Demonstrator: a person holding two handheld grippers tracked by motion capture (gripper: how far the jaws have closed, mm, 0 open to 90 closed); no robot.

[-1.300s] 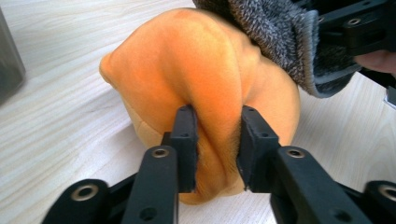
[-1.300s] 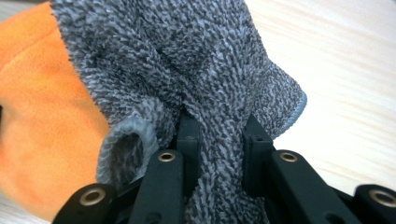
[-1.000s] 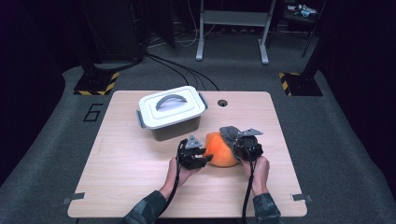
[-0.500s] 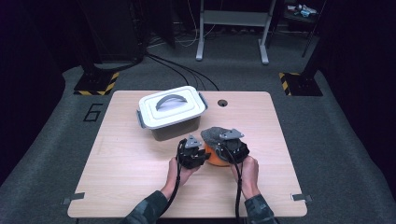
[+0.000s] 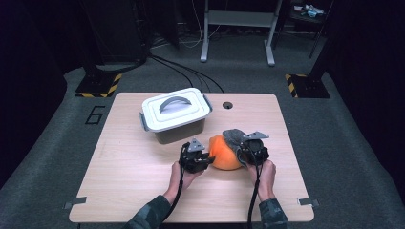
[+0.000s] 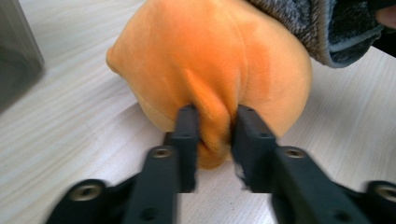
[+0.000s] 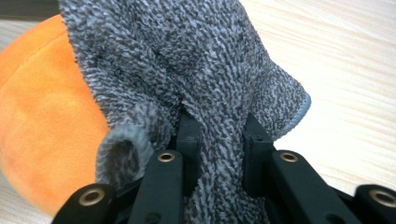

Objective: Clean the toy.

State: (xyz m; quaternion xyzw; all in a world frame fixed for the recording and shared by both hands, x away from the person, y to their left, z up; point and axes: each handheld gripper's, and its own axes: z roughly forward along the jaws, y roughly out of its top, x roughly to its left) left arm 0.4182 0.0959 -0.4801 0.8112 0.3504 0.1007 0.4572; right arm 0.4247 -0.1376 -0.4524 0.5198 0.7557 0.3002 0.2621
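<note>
An orange plush ball (image 5: 223,153) lies on the wooden table (image 5: 133,181), with a grey knitted cloth (image 5: 234,137) draped over its far right side. My left gripper (image 5: 208,157) is at the ball's left. In the left gripper view my left gripper (image 6: 215,128) pinches a fold of the orange plush (image 6: 210,60); its jaws have just been opening a little, and the fold is still between them. My right gripper (image 5: 243,152) is at the ball's right. In the right gripper view my right gripper (image 7: 219,130) is shut on the grey cloth (image 7: 196,60), beside the orange plush (image 7: 42,116).
A white lidded box with a grey handle (image 5: 175,114) stands just behind and left of the ball; its wall (image 6: 16,56) is at the left of the left gripper view. A small round hole (image 5: 227,105) sits near the table's far edge.
The right gripper swung left over the ball with the grey cloth, then came back right, so more orange shows again. The left hand stayed put.
</note>
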